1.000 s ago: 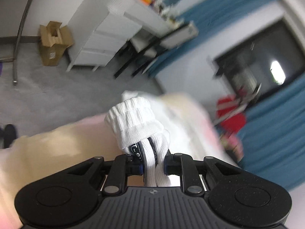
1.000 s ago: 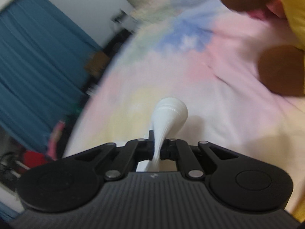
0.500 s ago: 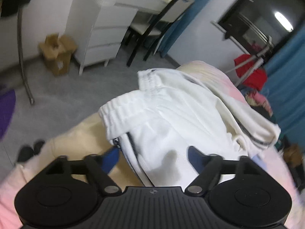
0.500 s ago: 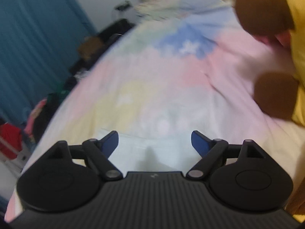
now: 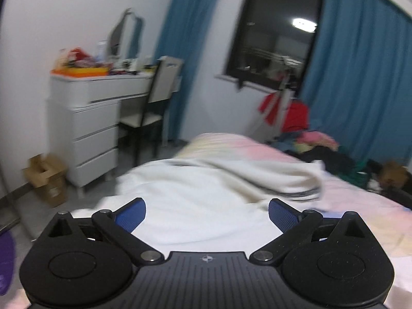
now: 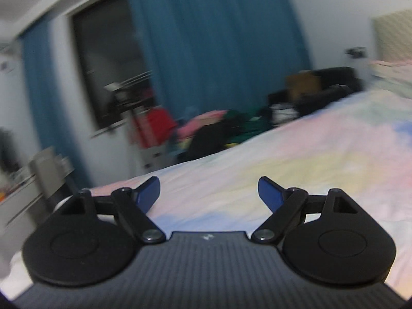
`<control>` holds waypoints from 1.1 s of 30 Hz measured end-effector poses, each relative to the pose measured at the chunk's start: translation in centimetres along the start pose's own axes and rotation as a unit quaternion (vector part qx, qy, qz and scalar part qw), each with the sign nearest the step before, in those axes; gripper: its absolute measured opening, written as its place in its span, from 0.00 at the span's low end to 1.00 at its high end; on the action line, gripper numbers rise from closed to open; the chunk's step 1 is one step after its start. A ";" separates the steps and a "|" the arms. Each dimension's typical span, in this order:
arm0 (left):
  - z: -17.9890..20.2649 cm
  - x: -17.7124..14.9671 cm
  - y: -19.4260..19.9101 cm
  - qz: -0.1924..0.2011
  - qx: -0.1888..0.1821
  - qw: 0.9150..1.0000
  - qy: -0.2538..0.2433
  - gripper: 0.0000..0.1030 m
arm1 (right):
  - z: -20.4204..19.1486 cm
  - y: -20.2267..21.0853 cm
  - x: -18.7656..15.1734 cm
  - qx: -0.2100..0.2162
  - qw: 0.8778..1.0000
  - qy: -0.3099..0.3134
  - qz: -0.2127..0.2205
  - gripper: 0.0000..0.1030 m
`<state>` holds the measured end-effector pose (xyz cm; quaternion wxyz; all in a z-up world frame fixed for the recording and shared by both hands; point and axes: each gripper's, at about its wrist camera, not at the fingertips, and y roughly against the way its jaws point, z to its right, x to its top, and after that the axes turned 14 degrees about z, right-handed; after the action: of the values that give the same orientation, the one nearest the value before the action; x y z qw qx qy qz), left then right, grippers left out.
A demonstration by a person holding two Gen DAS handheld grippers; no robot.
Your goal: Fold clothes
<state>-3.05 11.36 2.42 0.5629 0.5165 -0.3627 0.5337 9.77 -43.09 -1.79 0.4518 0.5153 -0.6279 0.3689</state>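
A white garment [image 5: 219,175] lies in loose folds on the pastel bedsheet [image 5: 360,206], with a dark-striped hem at its right edge. My left gripper [image 5: 206,203] hovers over the near part of it. Its jaws are opening wide and its blue pads [image 5: 131,216] touch nothing. In the right wrist view my right gripper [image 6: 208,182] stands open above the bare bedsheet [image 6: 309,154], nothing between its fingers. The garment does not show clearly in that view.
A white dresser [image 5: 90,134] with a cluttered top, a chair [image 5: 152,108] and a cardboard box [image 5: 46,175] stand left of the bed. A heap of coloured clothes [image 5: 322,146] lies past the bed's far side, under blue curtains [image 6: 219,38] and a dark window.
Both grippers were shut on bunched white fabric; they have let go and opened wide. Both have lifted and rolled level, and the garment has dropped flat onto the bed.
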 end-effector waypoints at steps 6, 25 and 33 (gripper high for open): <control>8.1 -0.6 -2.8 0.003 -0.078 0.996 -0.041 0.99 | -3.7 0.8 -1.3 0.083 0.996 0.020 -0.037 0.83; 10.6 -9.1 -10.1 0.011 -0.106 0.992 -0.074 0.99 | -6.7 -1.3 -5.9 0.108 0.992 0.007 -0.066 0.82; 10.2 -9.5 -9.9 0.004 -0.115 0.990 -0.076 0.99 | -6.9 -3.5 -9.2 0.120 0.982 -0.053 -0.137 0.66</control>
<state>6.46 0.40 -6.56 0.5868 0.4860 -0.4659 0.4499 15.11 -34.47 -8.26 0.3989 0.6659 -0.5253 0.3487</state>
